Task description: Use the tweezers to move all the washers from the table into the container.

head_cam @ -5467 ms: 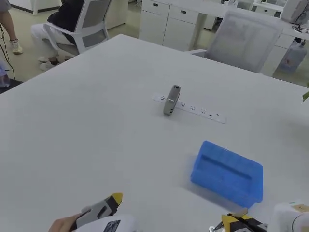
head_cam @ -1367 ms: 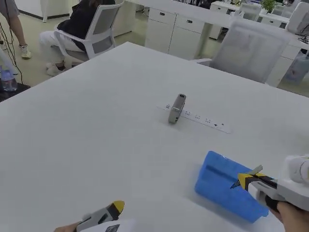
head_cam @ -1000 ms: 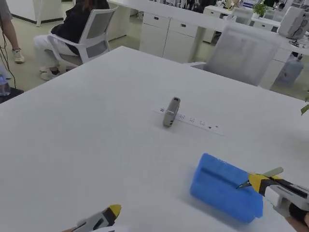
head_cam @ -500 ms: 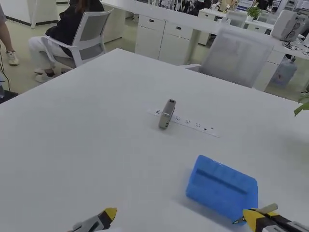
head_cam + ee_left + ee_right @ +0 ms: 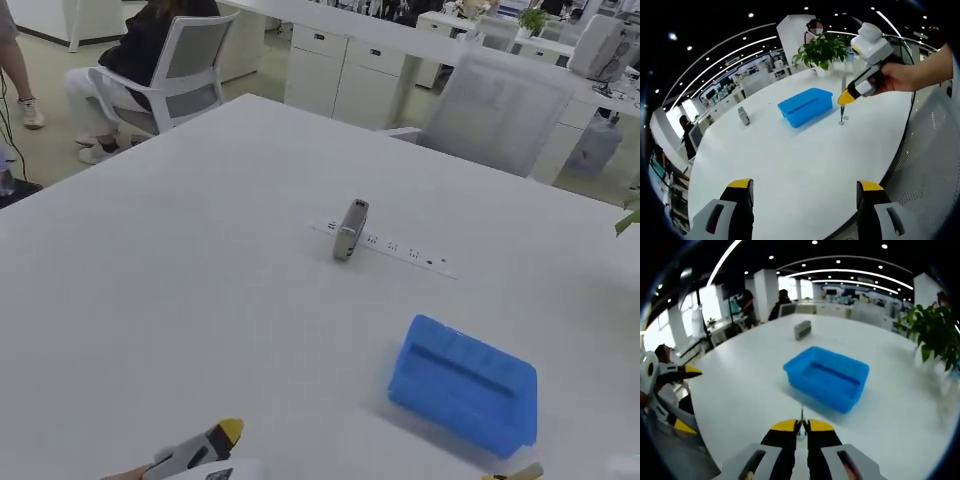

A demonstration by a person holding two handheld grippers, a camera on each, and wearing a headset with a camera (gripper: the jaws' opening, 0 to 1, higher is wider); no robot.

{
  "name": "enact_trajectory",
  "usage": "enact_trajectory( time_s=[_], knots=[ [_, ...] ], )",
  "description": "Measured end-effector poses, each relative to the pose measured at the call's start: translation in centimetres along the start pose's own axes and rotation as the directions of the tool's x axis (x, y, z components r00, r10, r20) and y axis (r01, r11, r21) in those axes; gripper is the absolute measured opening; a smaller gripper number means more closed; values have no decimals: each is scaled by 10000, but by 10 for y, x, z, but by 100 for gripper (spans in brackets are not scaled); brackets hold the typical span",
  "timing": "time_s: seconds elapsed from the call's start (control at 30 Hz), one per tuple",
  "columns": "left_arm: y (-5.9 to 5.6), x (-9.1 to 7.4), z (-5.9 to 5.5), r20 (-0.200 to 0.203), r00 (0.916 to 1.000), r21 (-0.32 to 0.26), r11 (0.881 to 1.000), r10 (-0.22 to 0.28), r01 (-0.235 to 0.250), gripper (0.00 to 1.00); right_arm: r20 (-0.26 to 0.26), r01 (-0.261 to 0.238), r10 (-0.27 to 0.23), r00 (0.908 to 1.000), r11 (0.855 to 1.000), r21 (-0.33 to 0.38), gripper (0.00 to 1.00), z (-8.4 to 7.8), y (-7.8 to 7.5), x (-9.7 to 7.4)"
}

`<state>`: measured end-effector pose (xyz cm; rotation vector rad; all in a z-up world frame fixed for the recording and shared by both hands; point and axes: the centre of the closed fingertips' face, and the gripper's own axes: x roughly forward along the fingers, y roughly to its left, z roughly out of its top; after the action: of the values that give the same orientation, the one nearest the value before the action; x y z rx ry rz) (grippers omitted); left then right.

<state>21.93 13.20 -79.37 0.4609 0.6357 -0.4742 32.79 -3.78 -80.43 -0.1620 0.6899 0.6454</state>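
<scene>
**Ben:** Right gripper [image 5: 801, 426] is pressed together on the tweezers [image 5: 841, 109]. It is on my side of the blue container [image 5: 822, 387].

**Mia:** Was it not over the container a moment ago?

**Ben:** Yes. It has come back off it and gone down low to the table [image 5: 790, 150]. I think a washer got dropped in, and the next one is due.

**Mia:** Where are the washers?

**Ben:** Too small to tell. Left gripper [image 5: 805, 195] is spread wide, well apart from the container.
</scene>
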Motion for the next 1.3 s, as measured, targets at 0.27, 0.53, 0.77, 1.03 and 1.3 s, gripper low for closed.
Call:
enact_trajectory(
  time_s=[0.27, 0.53, 0.77, 1.03, 1.3],
  knots=[
    [0, 0, -1, -64, 10000, 47, 10000, 36, -35, 86, -17, 83, -82, 10000, 9999, 150, 3, -3, -4, 4],
    [0, 1, -2, -127, 9999, 116, 9999, 28, -26, 86, -9, 118, -118, 9999, 9998, 182, 3, -4, -5, 3],
    [-3, -1, 3, 193, 9997, -76, 9999, -121, 123, 88, -115, 122, -121, 9999, 9999, 93, 3, -5, -3, 6],
    [-4, 0, 2, 129, 9997, -34, 9998, -194, 194, 88, 3, 159, -159, 9999, 9990, -410, 3, -6, 3, 6],
    [-5, 0, 3, 166, 9996, 7, 9998, -218, 218, 87, -19, 332, -332, 9994, 9993, -189, 2, -12, -2, 4]
  ],
)
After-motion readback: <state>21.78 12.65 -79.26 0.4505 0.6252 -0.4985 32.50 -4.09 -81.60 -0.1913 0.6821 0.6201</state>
